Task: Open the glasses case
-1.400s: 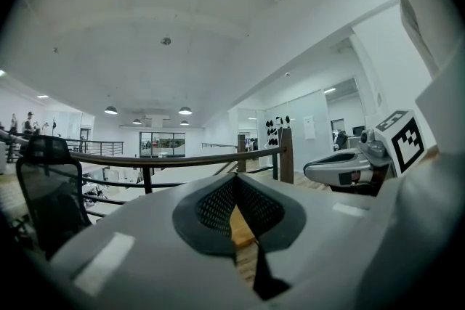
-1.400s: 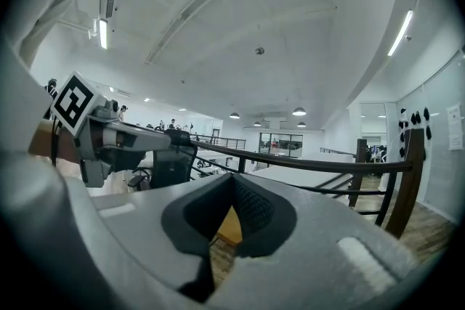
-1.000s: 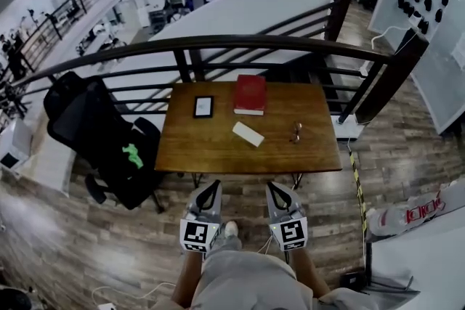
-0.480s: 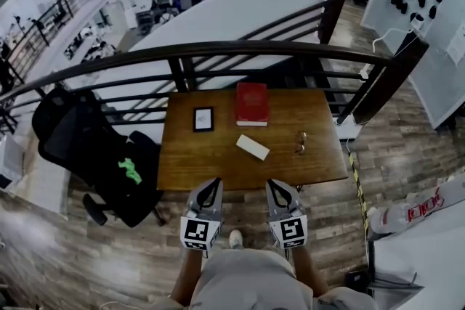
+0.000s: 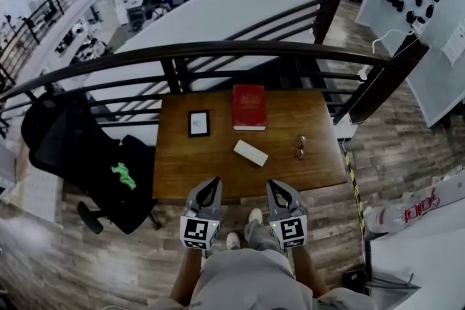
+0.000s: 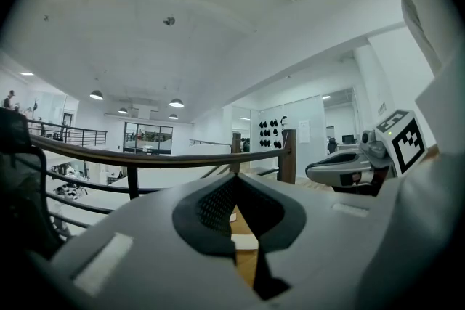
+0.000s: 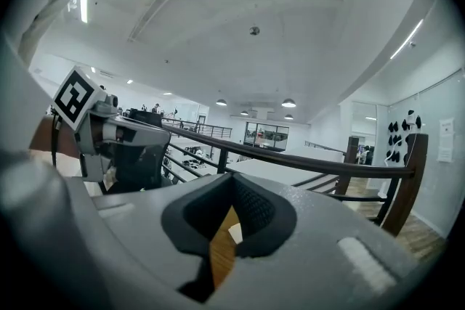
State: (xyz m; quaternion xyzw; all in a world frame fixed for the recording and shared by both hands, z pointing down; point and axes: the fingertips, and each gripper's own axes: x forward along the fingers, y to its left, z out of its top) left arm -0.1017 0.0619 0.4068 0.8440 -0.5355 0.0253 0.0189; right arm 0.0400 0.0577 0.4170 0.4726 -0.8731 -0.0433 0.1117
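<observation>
The white glasses case [image 5: 251, 152] lies shut near the middle of the wooden table [image 5: 182, 170], set at an angle. Both grippers hang side by side in front of the table's near edge, short of the case and touching nothing. My left gripper [image 5: 215, 184] and my right gripper [image 5: 272, 184] each have their jaws together with nothing held. Through the left gripper's [image 6: 236, 178] pad gap a strip of the white case [image 6: 244, 242] shows. Between the right gripper's [image 7: 232, 176] pads I see a sliver of the case [image 7: 235, 232] and table wood.
On the table are also a pair of glasses [image 5: 300, 147] right of the case, a red book [image 5: 249, 107] at the back and a dark tablet [image 5: 198, 123] at back left. A dark railing [image 5: 240, 51] runs behind the table. A black office chair [image 5: 80, 156] stands left.
The person has walked toward the table, which now sits closer under the head view. Both grippers came forward with the person and kept their jaws together.
</observation>
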